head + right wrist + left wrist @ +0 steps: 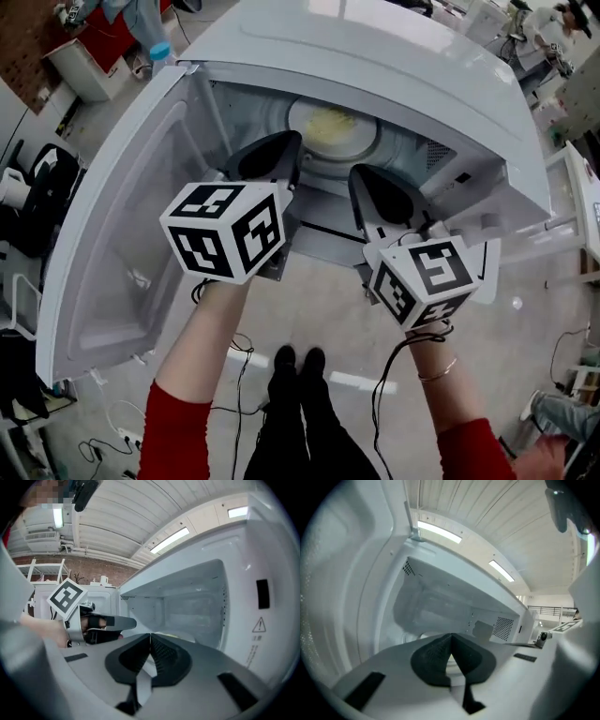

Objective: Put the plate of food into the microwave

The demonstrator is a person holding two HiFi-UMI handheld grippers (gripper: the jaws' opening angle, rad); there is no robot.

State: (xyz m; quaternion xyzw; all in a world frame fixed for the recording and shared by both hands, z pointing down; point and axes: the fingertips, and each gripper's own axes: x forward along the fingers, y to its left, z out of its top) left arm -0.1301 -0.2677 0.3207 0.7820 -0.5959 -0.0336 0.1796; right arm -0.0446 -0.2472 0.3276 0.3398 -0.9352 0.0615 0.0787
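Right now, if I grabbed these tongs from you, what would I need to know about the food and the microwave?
Left tongs: shut, empty, at the microwave's mouth.
Right tongs: shut, empty, beside them.
Plate of food: inside the microwave.
Door: wide open, swung left.
Done: plate is in.
Left: probably just back the tongs out; maybe shut the door.

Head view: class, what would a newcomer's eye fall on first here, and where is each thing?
The big white microwave fills the top of the picture, its door wide open to the left. Inside sits a plate of yellow food. In front of the opening the left gripper and the right gripper, each with a black-and-white marker cube, are both shut and empty.
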